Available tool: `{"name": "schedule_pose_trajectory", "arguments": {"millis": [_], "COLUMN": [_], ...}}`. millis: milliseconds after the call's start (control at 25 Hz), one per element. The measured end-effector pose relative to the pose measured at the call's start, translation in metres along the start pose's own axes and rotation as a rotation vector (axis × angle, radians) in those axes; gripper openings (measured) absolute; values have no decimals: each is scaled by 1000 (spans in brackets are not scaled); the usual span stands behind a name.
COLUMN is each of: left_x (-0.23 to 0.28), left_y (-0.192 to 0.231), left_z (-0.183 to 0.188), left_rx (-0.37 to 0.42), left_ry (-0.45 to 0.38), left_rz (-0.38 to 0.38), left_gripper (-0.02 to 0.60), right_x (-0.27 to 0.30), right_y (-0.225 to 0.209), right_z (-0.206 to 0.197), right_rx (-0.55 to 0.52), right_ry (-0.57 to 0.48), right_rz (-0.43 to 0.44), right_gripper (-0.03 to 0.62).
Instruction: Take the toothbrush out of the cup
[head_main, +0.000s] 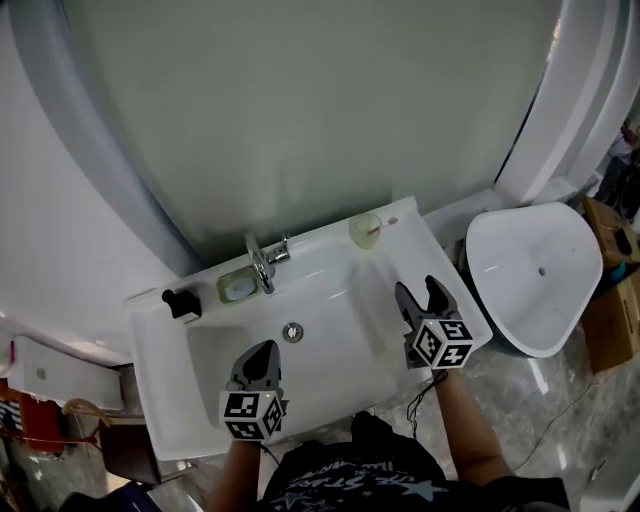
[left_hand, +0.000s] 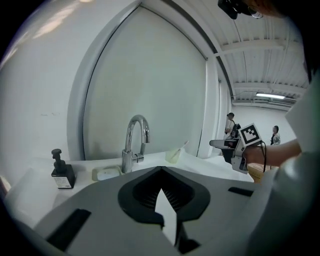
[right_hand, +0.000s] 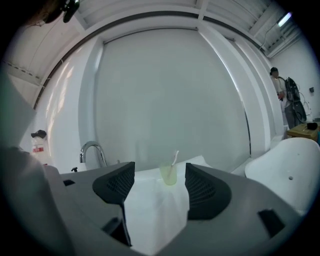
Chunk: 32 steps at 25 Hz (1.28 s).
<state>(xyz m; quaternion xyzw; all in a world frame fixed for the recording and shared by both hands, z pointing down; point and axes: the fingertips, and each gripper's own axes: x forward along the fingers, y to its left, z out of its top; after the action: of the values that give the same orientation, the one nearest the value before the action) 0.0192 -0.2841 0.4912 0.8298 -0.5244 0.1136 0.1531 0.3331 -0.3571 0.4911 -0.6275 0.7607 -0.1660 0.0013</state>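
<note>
A pale green cup (head_main: 365, 231) stands on the back right corner of the white sink (head_main: 340, 330), with a white toothbrush (head_main: 374, 232) leaning in it. In the right gripper view the cup (right_hand: 169, 175) and the toothbrush (right_hand: 175, 159) sit straight ahead, between the jaws but well beyond them. My right gripper (head_main: 420, 293) is open and empty over the sink's right rim, pointing at the cup. My left gripper (head_main: 260, 352) hovers shut over the basin's front with nothing in it; its view shows the cup (left_hand: 173, 155) far off to the right.
A chrome faucet (head_main: 262, 262) rises at the back of the basin, with a soap dish (head_main: 237, 287) and a black soap dispenser (head_main: 181, 301) to its left. A second white basin (head_main: 535, 270) and cardboard boxes (head_main: 610, 320) stand to the right. People stand in the background.
</note>
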Motion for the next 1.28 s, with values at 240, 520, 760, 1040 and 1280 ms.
{"name": "schedule_pose_trajectory", "arguments": {"millis": [240,520,760,1040,1280], "left_x": [26,64,89,105,108], "left_y": [-15,-33,-48,-50,-49], "left_z": [7,16,17,10,5], "left_rx": [-16,-27,-3,-11,-19], "left_ry": [-11,-12,14,42,62], "left_rz": [87,127,117,122,136], "left_gripper": [12,12,12,12,12], "right_x": [54,113,149,179,198], "right_y": [-22,-34,-44,-55,-56], "right_z": [2,-3,-16,-28,-30], "right_rx": [-20,-26,-1,-10,-1], "right_ry": [53,91,108,113,117], "right_rz": [87,143,161,142,149], "right_gripper": [307,307,305,212,164]}}
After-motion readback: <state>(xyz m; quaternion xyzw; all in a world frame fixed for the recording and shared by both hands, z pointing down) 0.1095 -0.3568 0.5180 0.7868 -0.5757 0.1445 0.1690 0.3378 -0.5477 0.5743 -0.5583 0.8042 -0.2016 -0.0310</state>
